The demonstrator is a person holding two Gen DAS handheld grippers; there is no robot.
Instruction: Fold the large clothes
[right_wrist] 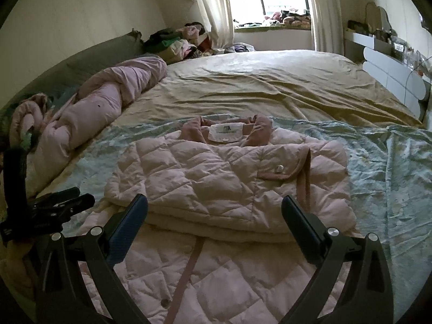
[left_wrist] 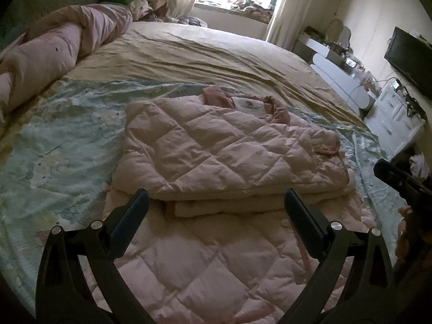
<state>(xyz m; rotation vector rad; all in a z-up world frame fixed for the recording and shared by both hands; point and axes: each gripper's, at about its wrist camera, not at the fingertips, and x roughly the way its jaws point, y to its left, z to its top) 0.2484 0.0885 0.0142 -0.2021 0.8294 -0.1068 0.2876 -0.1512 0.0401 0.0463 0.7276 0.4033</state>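
A pale pink quilted jacket lies on the bed, its sleeves and sides folded in over the body, collar and white label at the far end. Its lower part spreads flat toward me. It also shows in the right wrist view. My left gripper is open and empty, its jaws wide apart just above the jacket's near fold. My right gripper is open and empty too, over the same fold. The right gripper shows at the right edge of the left wrist view; the left gripper shows at the left of the right wrist view.
The jacket lies on a pale blue-green patterned sheet over a tan bedspread. A rolled pink quilt lies along the left. A clothes pile sits by the window. White drawers and a TV stand right.
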